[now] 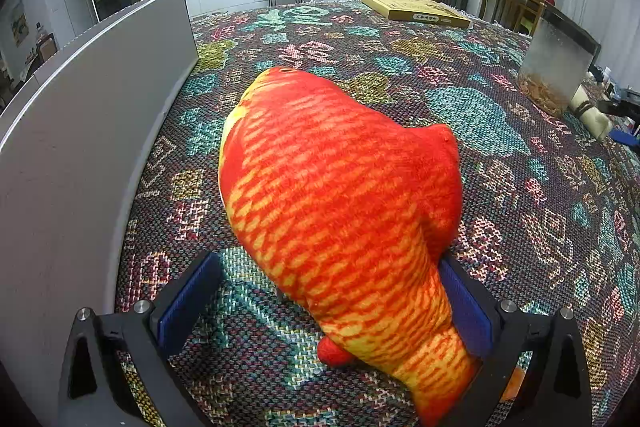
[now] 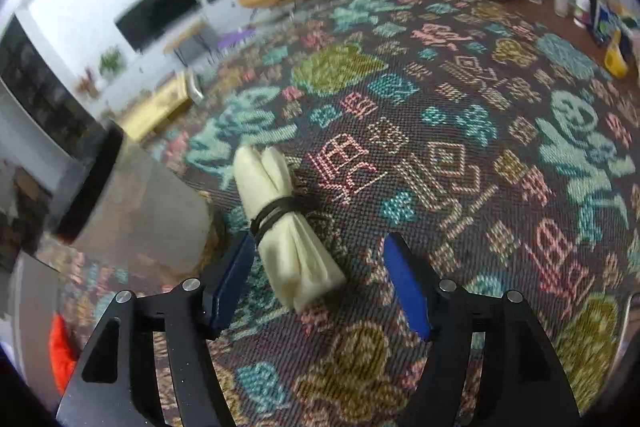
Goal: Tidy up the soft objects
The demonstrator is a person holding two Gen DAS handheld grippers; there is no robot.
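We see a plush red-and-orange fish (image 1: pixel 340 195) lying on the woven, patterned cloth (image 1: pixel 500 75) that covers the tabletop, its yellow head pointing away from us and its narrowing tail running back between the fingers of the left claw (image 1: pixel 326 303). That claw stands wide: its right blue pad (image 1: pixel 466 307) touches or nearly touches the tail, while the left pad (image 1: pixel 188 299) stands clear, so we judge that nothing is gripped yet. The fish looks light, thick and squashy; we expect it to give under pressure and sag at both ends, so the slimmer tail section, where the fingers can close around it, seems the sounder place to take hold. In the right wrist view, a cream cloth roll (image 2: pixel 286 227), bound around its middle with a black band (image 2: pixel 276 213), lies on the same cloth just ahead of the right claw (image 2: pixel 320 281). This claw is also apart, its near end of the roll lying between the fingers, closer to the left one, with no pad pressing it. The roll looks soft but firmly bundled; near the band is likely its steadiest grip. A grey upright panel (image 1: pixel 80 131) borders the tabletop on the left, a clear container (image 1: pixel 556 67) stands to the right, and a flat yellow box (image 1: pixel 416 11) lies at the far edge.
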